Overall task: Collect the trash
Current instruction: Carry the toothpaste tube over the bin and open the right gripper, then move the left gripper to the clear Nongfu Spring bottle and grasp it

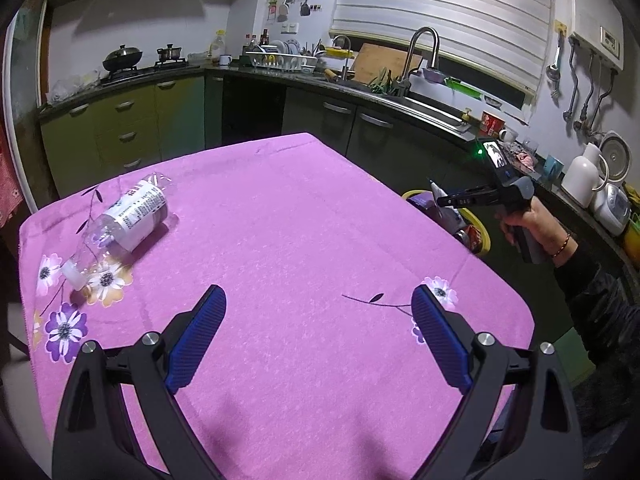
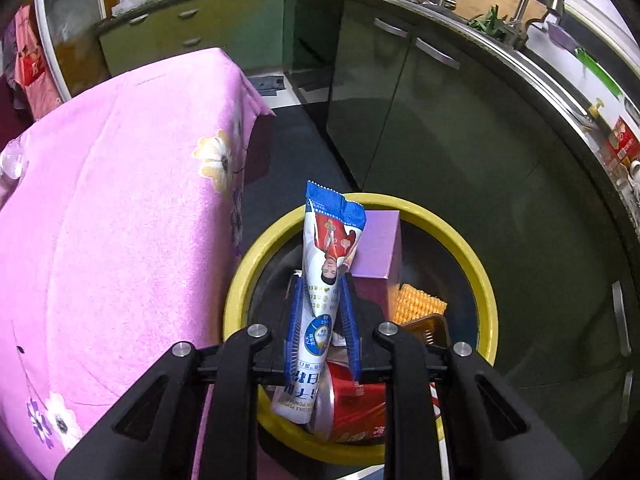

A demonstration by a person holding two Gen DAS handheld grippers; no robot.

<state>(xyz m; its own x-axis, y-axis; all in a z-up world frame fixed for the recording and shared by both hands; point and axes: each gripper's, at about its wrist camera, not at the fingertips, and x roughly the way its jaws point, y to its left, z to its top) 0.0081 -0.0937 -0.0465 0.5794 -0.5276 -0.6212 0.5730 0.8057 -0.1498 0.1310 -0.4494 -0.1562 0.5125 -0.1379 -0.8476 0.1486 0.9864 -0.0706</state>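
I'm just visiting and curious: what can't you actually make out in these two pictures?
- Bin bottom, right wrist view: covered by the purple box, red wrapper and the right gripper.
- Sachet print: too small to read.
- Bottle, right wrist view: cut off by the left edge.
- Left gripper: holds nothing.

1. Sachet [image 2: 326, 280] clamped in right gripper [image 2: 320, 320]: the Latin fragment "POWDER" is legible near its lower end, alongside large Chinese characters that are only partly readable; a round blue seal has print too small to read.
2. Bottle [image 1: 132, 216] label: dense print, unreadable.
3. Red packet [image 2: 352, 408] in bin [image 2: 240, 280]: white characters, cut off, not legible.
4. Red tub [image 1: 493, 123] on counter: markings blurred.
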